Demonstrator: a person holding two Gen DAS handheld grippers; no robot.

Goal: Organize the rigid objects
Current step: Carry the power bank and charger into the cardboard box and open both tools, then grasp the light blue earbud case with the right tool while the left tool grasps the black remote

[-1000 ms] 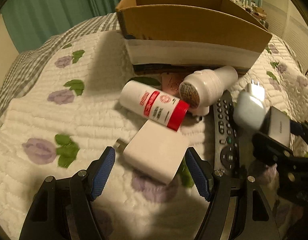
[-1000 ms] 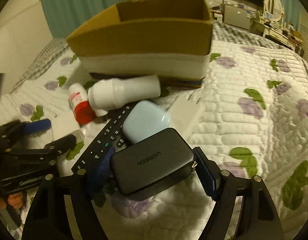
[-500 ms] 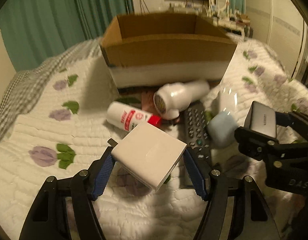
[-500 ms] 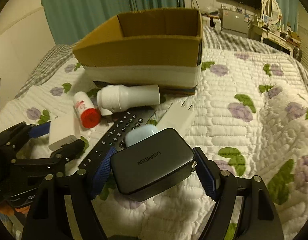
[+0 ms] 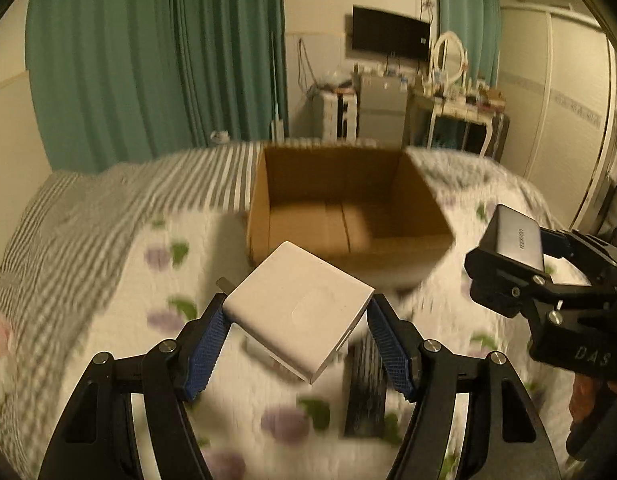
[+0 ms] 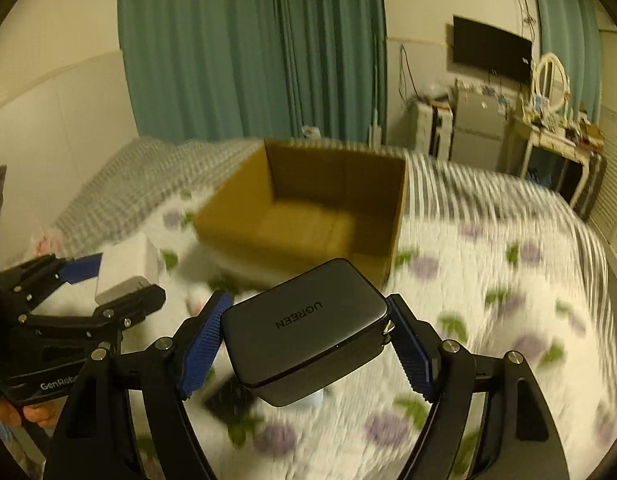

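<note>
Left hand-held gripper (image 5: 298, 332) clamps the white charger (image 5: 300, 316), right (image 6: 304, 340) the black charger (image 6: 304, 320) — both aloft short of the box (image 5: 348, 216); released early, they'd drop onto the bed (image 5: 108, 264).

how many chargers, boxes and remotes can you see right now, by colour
white charger, in the left gripper: 1
dark grey charger, in the right gripper: 1
brown cardboard box, open: 1
black remote, blurred, on the bed: 1
total: 4

Dim warm light, motion-blurred bedding
</note>
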